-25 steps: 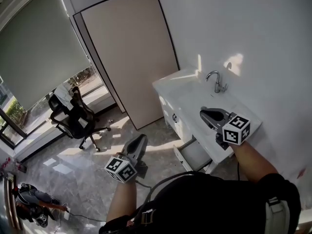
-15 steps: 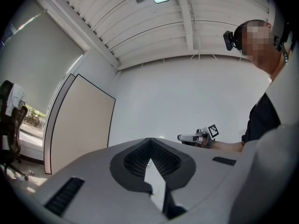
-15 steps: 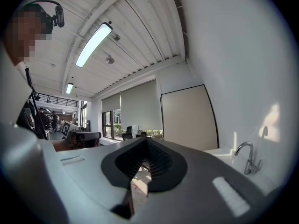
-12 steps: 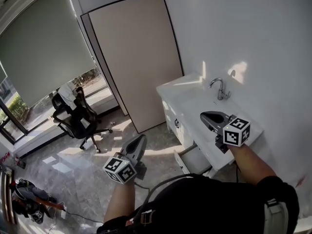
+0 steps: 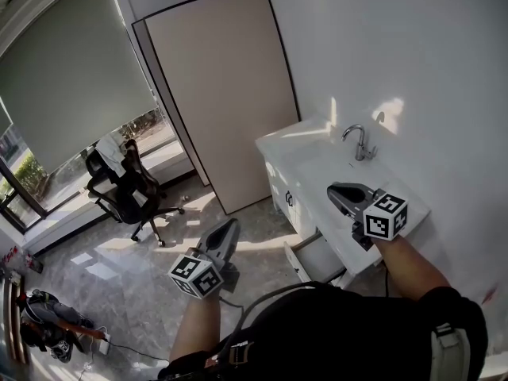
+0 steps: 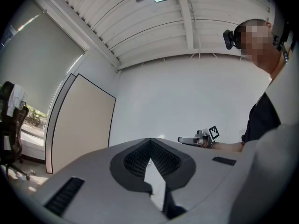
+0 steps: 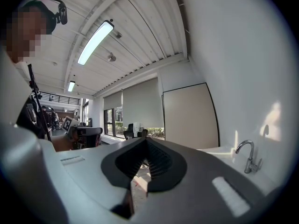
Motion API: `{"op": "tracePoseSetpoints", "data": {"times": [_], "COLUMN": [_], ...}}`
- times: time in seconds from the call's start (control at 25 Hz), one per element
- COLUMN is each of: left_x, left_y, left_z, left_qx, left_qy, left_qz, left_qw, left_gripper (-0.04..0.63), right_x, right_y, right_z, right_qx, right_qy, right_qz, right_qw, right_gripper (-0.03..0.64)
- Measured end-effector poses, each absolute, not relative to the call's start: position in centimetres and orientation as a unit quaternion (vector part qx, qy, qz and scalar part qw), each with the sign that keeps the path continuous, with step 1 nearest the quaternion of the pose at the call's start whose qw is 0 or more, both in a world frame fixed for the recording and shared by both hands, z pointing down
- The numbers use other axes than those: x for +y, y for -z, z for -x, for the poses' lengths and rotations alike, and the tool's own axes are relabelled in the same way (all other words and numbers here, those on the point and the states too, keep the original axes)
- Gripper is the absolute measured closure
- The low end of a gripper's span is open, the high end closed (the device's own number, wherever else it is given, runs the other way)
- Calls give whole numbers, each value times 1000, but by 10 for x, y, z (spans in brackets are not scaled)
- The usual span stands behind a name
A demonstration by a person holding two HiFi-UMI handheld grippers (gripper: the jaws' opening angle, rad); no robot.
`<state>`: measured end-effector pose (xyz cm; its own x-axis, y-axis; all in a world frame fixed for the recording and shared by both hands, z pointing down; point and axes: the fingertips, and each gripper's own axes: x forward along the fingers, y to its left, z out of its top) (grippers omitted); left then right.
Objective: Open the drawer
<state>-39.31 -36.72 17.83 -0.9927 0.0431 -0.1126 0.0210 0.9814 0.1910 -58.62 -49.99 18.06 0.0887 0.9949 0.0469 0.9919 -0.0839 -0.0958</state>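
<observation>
Noting both tongs closed and empty: left tongs (image 5: 228,228) over the floor (image 5: 151,272), right tongs (image 5: 335,190) above the white counter (image 5: 313,169). The drawer (image 5: 312,252) sits under the counter's near end, already partly out, at 4 o'clock from the left tongs and 7 o'clock from the right. Its front runs 11-to-5; the pull likely goes toward 8. The right tongs look nearer, but the counter edge intervenes. Farther: faucet (image 5: 359,143), beige panel (image 5: 222,94), office chair (image 5: 127,189) at 9.
</observation>
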Motion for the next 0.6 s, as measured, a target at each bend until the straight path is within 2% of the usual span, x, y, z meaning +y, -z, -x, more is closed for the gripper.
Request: {"op": "tracePoseSetpoints", "data": {"times": [0.6], "left_x": [-376], "left_y": [-178], "left_z": [388], "left_qx": [994], "left_qy": [-92], "left_qz": [-7], "left_qw": [52], "left_gripper": [594], "right_x": [-507], "right_y": [-182], "right_z": [575], "right_qx": [-671], "right_qy": [-8], "right_qz": [740], "right_qw": [49], "right_gripper": [618]}}
